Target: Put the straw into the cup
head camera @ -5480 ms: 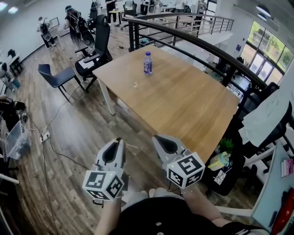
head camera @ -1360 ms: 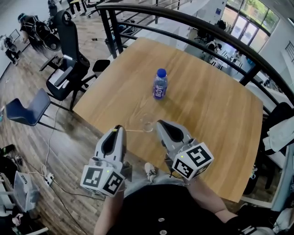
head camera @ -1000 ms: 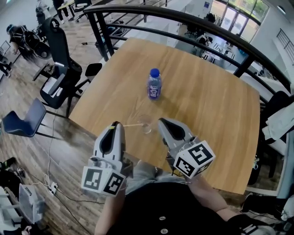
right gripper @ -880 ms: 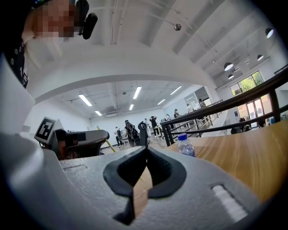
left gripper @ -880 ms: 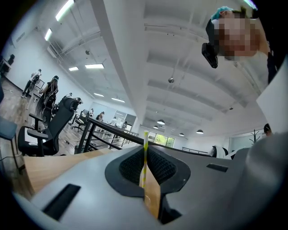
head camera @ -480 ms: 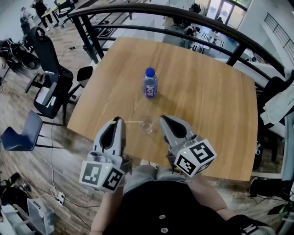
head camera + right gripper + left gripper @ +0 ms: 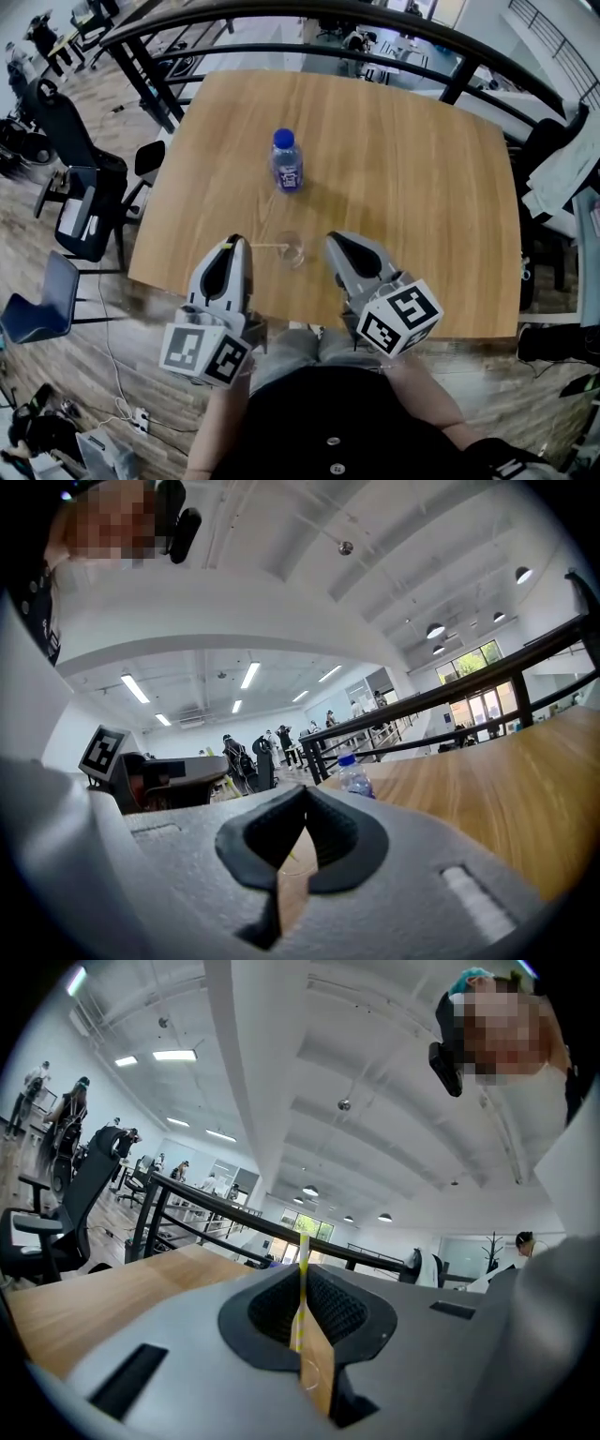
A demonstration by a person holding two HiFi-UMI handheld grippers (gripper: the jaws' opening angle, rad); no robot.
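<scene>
Cup: clear plastic, upright near the table's near edge, between the two gripper tips; no contents visible.
Straw: yellow-striped, held about level, with its free end at the cup's left rim. Cannot tell if it passes over the rim.
Left gripper: pointing level toward the cup from its left. The left gripper view shows the jaws pinching the straw near one end.
Right gripper: just right of the cup, apart from it, with the pads pressed together at the tips and nothing between them.
Bottle: blue cap, purple label, upright farther back on the table, clear of both grippers.
Surroundings: office chair off the table's left edge, black railing beyond the table.
</scene>
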